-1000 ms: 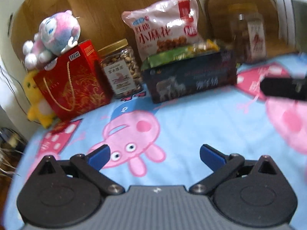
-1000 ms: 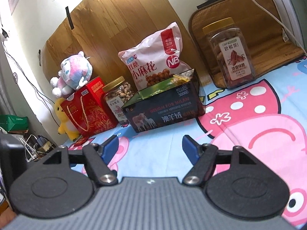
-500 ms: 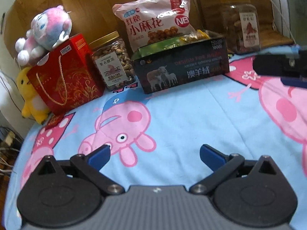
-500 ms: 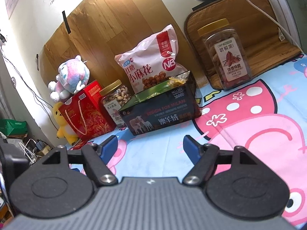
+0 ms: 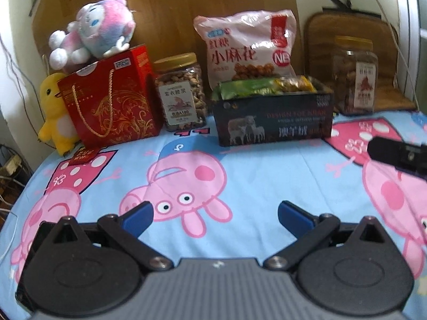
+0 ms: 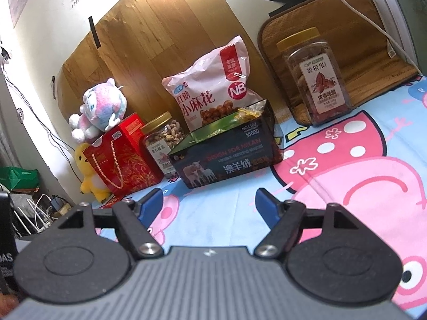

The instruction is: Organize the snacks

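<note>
Left claw point(image 5: 214, 213): released, empty, well short of the dark snack box point(image 5: 275, 118).
Right claw point(image 6: 209, 204): released, empty.
Cashew jar point(image 5: 181, 92): just left of box.
Pecan jar point(image 6: 316, 76): right, apart.

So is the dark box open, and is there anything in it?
Open: the dark box has no lid on, and snack packets poke above its rim.
</note>
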Demonstrator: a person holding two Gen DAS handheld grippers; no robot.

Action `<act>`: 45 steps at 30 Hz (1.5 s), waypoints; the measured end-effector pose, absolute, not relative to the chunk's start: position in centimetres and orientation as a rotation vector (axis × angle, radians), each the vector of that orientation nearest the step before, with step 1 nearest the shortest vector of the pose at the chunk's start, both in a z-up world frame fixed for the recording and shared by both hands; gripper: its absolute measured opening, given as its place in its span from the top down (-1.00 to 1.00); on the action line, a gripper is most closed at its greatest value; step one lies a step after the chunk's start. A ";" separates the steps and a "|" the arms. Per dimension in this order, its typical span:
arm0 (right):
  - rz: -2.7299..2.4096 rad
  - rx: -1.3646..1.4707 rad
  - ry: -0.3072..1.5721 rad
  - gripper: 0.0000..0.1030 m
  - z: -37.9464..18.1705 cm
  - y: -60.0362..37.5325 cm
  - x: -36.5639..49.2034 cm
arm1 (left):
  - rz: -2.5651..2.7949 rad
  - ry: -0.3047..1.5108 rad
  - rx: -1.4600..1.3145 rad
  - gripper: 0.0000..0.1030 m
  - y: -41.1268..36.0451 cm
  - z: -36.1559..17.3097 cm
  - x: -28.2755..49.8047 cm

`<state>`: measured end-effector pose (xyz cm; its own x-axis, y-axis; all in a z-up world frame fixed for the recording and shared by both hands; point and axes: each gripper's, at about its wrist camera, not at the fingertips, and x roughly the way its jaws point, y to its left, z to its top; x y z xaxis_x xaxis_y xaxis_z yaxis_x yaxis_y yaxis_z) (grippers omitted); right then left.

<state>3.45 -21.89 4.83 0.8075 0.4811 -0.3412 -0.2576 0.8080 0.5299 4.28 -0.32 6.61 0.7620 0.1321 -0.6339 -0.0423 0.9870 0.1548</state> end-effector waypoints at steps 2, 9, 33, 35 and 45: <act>0.413 0.482 0.483 -0.52 4.9 -21.8 3.4 | 0.101 0.685 0.119 -1.00 -0.1 7.0 4.0; 0.415 0.481 0.474 -0.53 5.2 -21.5 3.1 | 0.105 0.640 0.058 -1.00 0.9 7.9 3.4; 0.419 0.482 0.468 -0.55 5.4 -21.4 2.9 | 0.155 0.678 0.088 -1.00 1.2 6.9 3.5; 0.421 0.482 0.468 -0.55 5.4 -21.4 2.9 | 0.148 0.698 0.095 -1.00 1.0 6.5 3.7; 0.412 0.489 0.473 -0.55 5.0 -21.5 3.0 | 0.119 0.760 0.127 -1.00 -0.1 5.1 4.1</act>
<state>2.98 -21.51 4.99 0.8132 0.4797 -0.3295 -0.2604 0.8062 0.5312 4.11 -0.12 5.06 0.7189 0.1529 -0.6781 -0.0610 0.9856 0.1577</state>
